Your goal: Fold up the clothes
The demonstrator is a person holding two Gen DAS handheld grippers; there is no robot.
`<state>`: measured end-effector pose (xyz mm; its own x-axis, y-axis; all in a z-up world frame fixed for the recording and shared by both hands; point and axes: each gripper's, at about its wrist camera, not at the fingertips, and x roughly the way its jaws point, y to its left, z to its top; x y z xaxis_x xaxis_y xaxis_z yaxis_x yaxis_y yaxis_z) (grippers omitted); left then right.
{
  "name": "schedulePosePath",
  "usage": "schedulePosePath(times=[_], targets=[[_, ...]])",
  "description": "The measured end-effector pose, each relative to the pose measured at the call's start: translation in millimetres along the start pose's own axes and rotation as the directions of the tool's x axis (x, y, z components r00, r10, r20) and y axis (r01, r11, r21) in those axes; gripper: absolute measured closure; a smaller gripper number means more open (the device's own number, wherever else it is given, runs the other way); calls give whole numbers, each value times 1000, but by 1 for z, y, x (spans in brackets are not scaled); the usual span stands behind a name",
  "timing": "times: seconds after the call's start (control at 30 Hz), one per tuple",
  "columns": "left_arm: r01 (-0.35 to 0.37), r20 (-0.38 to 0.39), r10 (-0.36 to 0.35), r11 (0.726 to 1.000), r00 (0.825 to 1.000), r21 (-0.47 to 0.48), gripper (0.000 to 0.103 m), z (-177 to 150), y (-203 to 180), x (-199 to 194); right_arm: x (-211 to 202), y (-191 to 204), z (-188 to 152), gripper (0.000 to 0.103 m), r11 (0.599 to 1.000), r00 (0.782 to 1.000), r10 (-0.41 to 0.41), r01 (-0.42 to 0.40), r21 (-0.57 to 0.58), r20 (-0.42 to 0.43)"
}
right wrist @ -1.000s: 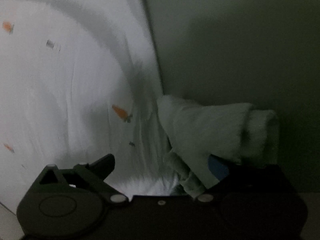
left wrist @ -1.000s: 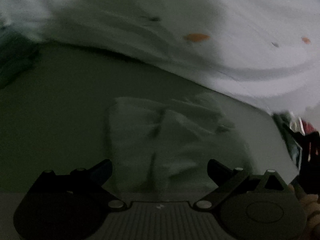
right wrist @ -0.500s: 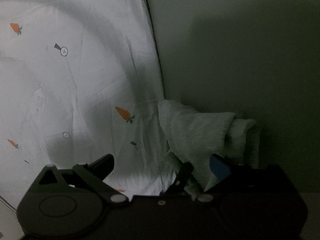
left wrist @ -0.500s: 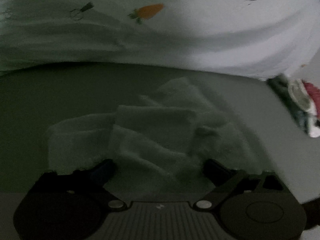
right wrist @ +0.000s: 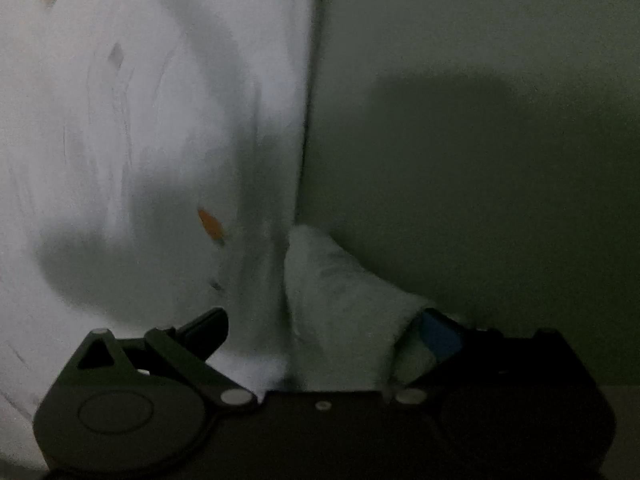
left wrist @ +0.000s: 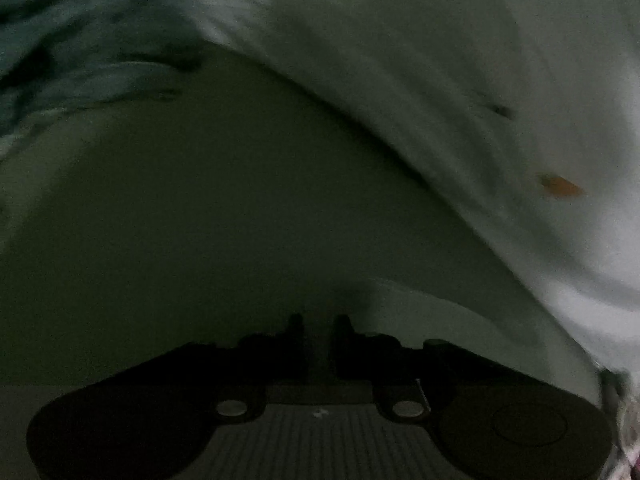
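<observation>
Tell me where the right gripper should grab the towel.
Judging by its pose, take the towel at the raised peak beside the carrot-print sheet. It stands up as a narrow fold, so the open right gripper can come straight forward and close across it. The rest lies bunched low by the right finger.

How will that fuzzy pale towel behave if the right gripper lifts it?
The fuzzy towel will probably flop and drape, since it already slumps in soft folds between the open right gripper fingers. Its thick pile suggests a decent grip rather than slipping. It looks light, though loose layers may unfold when raised.
</observation>
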<state>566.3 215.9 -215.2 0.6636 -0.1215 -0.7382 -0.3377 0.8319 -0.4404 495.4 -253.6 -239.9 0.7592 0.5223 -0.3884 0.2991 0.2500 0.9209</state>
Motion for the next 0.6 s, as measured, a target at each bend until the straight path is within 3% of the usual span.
schedulePosePath(times=[0.03, 0.1, 0.2, 0.23, 0.33, 0.43, 0.53, 0.57, 0.6], targets=[[25, 4, -25, 1000, 1000, -12, 69, -1, 3, -6, 1, 12, 2, 0, 994, 999, -46, 45, -99, -1], [77, -32, -77, 997, 997, -10, 48, -8, 3, -17, 7, 36, 1, 0, 944, 990, -139, 135, -302, 6], [132, -139, -123, 990, 983, 53, 45, -27, -4, -30, 22, 65, -7, 0, 802, 963, -266, 246, -544, 42], [152, -178, -137, 985, 975, 76, 45, -37, -7, -35, 26, 68, -8, 0, 781, 957, -285, 261, -567, 48], [209, -259, -185, 976, 948, 68, 45, -70, -16, -46, 34, 65, -9, 0, 786, 957, -288, 250, -565, 23], [210, -289, -190, 977, 938, 38, 46, -94, -24, -42, 36, 59, -12, 0, 796, 957, -290, 238, -557, -6], [185, -261, -157, 979, 952, 83, 54, -97, -35, -39, 37, 58, -15, 0, 798, 950, -311, 251, -549, -18], [177, -254, -146, 979, 956, 103, 77, -96, -38, -39, 37, 58, -15, 0, 799, 949, -313, 251, -546, -23], [169, -248, -133, 978, 959, 126, 89, -95, -42, -39, 35, 58, -16, 0, 800, 949, -315, 251, -545, -26]])
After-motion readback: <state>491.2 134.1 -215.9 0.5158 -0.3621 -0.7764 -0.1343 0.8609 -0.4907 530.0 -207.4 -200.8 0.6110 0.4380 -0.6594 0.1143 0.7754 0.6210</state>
